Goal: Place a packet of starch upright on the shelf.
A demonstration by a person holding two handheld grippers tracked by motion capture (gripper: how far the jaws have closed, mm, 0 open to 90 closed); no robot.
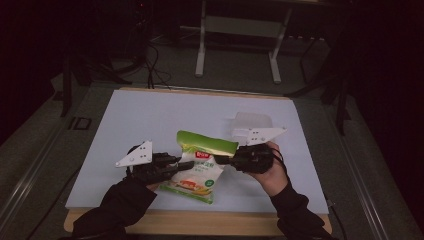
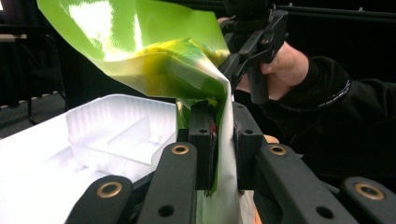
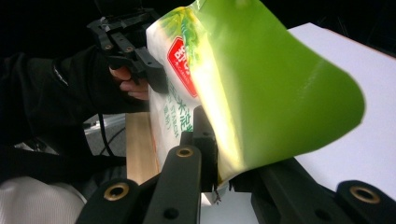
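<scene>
A green and white snack bag [image 1: 200,162] with a red label is held up over the white table mat [image 1: 150,120], its green top curling over. My left gripper [image 1: 187,164] is shut on the bag's left edge; in the left gripper view the bag [image 2: 187,70] is pinched between the two jaws [image 2: 220,149]. My right gripper [image 1: 220,161] is shut on the bag's right edge; in the right gripper view the bag [image 3: 261,84] bends over the jaws [image 3: 219,177], with the left gripper [image 3: 135,51] beyond it.
A clear plastic tray [image 1: 252,121] with compartments lies on the mat behind the right gripper, also visible as the tray [image 2: 116,130] in the left gripper view. The mat sits on a wooden table [image 1: 200,225]. A metal frame [image 1: 240,30] stands on the floor beyond.
</scene>
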